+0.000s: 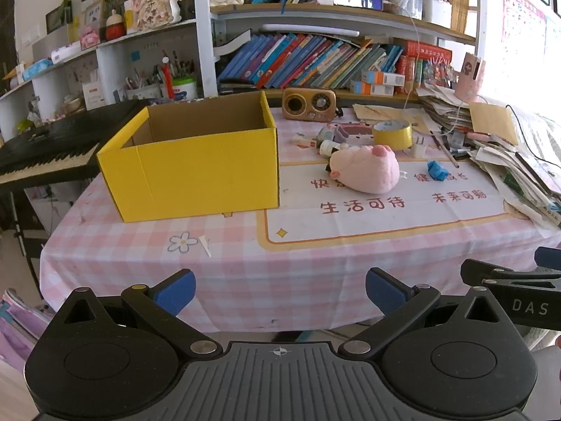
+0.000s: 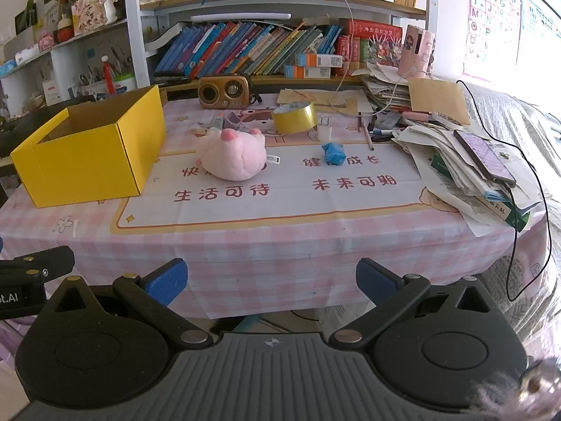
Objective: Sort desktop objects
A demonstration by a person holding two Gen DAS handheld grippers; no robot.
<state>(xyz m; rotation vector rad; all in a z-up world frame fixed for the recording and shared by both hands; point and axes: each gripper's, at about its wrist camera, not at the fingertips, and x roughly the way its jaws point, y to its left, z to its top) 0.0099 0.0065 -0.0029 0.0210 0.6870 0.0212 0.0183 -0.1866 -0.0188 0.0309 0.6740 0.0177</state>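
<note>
table mat point(image 2: 280, 207) printed "生活可待" and "未来可期"; right gripper point(image 1: 526, 301) body marked "das"; wall alphabet chart point(image 2: 491, 17) partly legible.

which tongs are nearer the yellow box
Left. The left tongs face the yellow box almost head-on; the right tongs sit further right of it.

Open yellow box point(image 1: 196, 172) at table's left; pink plush point(image 1: 364, 168), tape roll point(image 1: 392, 134), blue wad point(image 1: 437, 170) beside it

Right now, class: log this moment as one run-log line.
left tongs: open, empty | right tongs: open, empty | yellow box: open-topped, on table | pink plush: right of box, untouched
</note>
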